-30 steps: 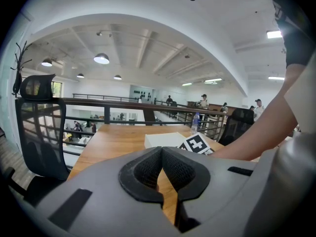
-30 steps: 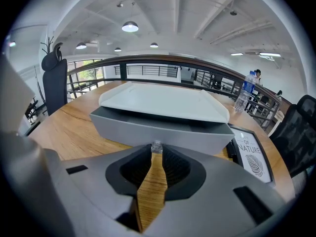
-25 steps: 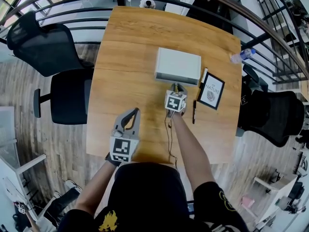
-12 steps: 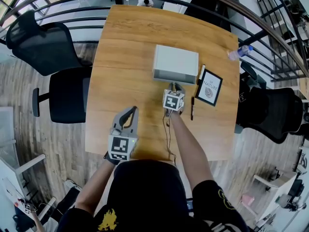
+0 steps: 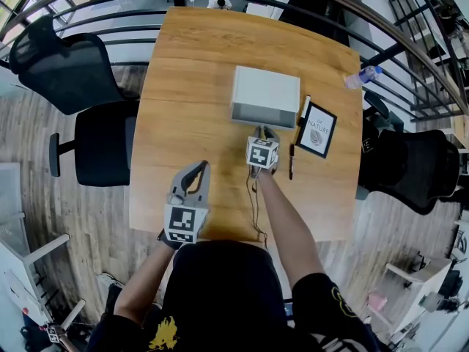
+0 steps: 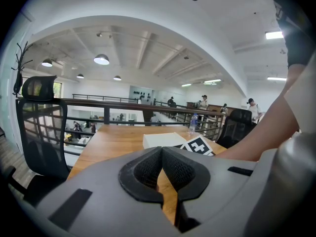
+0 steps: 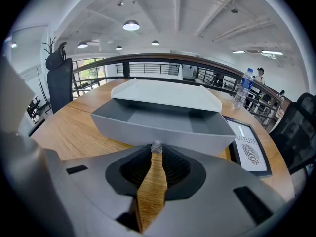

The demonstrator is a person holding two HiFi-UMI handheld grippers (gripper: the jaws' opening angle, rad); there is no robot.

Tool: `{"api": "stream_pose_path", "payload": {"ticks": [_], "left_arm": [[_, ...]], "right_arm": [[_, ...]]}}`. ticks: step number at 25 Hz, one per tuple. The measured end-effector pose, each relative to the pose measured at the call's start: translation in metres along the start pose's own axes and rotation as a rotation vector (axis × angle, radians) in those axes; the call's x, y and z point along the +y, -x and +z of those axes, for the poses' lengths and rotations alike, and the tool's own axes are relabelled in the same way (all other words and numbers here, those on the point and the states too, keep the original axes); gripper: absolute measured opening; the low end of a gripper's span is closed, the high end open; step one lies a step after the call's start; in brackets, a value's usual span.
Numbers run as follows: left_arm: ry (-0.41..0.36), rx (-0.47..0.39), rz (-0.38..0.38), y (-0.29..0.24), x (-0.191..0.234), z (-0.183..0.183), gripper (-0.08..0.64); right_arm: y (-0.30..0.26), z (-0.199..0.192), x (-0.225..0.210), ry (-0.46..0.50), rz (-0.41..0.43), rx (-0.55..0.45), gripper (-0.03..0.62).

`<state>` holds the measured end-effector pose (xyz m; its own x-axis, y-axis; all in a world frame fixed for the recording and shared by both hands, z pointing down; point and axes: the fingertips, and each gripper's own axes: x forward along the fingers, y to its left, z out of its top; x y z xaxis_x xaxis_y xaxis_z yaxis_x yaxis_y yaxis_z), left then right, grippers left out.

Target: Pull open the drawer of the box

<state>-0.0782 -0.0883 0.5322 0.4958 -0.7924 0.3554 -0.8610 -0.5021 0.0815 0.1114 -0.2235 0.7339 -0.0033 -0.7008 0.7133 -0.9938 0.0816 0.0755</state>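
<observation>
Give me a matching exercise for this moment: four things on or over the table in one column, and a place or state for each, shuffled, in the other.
Things
1. drawer
2. framed picture
3. water bottle
4. left gripper

Places and states
A. by the far right edge of the table
B. jaws together, empty, over the table's near side
C. pulled part way out of the box
D. lying flat just right of the box

Pairs: 1-C, 2-D, 3-A, 4-B
</observation>
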Motion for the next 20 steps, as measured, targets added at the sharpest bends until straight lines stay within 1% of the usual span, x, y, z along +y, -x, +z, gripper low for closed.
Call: {"api": "stream_pose_path", "payload": {"ticks": [20], "left_arm": [[-0.006, 0.008, -0.018, 0.006, -0.012, -0.007, 0.018]], "right_arm": [[0.012, -0.012, 0.003, 0.006, 0.008, 0.013, 0.061]]}}
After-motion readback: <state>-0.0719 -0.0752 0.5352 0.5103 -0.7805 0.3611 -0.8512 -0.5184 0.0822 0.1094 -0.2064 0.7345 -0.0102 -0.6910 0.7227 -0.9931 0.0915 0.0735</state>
